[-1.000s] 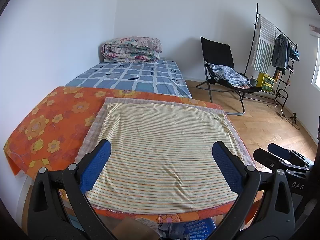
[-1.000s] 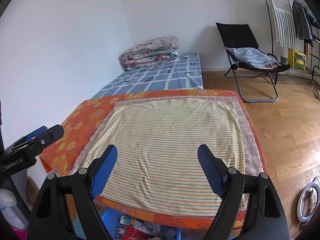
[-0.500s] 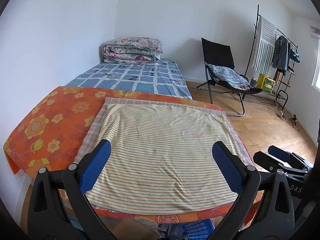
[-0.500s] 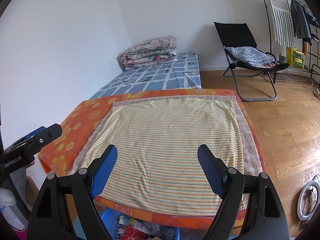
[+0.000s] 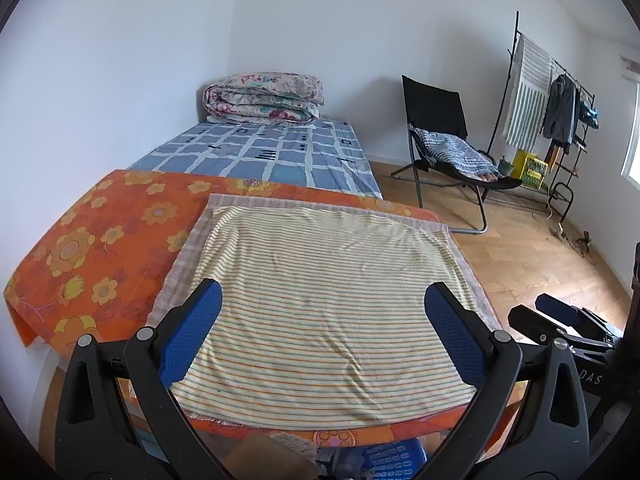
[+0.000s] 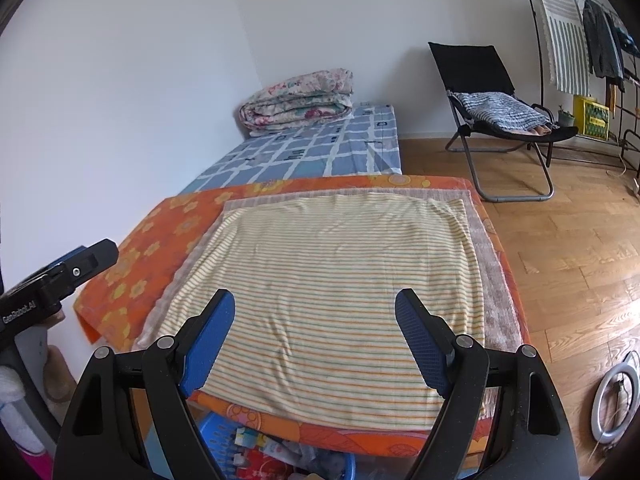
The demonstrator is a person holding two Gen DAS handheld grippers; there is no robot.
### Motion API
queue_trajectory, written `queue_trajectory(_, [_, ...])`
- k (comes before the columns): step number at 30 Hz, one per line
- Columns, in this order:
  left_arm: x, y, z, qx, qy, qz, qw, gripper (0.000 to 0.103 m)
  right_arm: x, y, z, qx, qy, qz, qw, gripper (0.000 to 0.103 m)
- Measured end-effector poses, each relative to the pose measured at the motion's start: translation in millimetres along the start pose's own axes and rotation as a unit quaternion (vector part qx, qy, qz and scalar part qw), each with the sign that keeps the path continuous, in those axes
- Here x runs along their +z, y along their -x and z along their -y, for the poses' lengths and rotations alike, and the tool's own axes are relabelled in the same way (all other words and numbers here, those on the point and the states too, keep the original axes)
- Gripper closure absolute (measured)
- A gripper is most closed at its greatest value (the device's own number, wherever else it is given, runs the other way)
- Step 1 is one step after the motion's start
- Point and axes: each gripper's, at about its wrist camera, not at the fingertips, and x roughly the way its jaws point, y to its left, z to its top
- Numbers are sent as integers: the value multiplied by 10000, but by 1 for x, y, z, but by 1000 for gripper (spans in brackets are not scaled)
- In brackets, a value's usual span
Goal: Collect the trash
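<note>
trash: mixed wrappers and packets, lying in a blue basket under the near edge of the tabletop; only part of it shows in the right wrist view. none visible on the striped cloth that covers the tabletop.

step in hand, as i judge it: locating and approaching. to do it well i would tip both cameras down toward the basket before committing, pick one loose piece at the top, and come in from above so the fingers clear the tabletop edge.

left gripper: wide apart, holding nothing, level above the near part of the cloth, pointing across it toward the bed.

right gripper: wide apart, holding nothing, same forward pose, just to the right of the left one; each shows at the edge of the other's view.
</note>
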Motion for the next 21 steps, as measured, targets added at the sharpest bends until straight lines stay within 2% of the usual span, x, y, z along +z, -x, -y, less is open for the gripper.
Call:
queue_trajectory(8, [0, 2, 0, -17, -2, -18, 10000, 0, 0, -7, 12, -9, -311, -120, 9994, 21])
queue_trajectory(21, [3, 8, 0, -57, 58, -52, 10000, 0, -2, -2, 2, 13, -181, -14, 9998, 21])
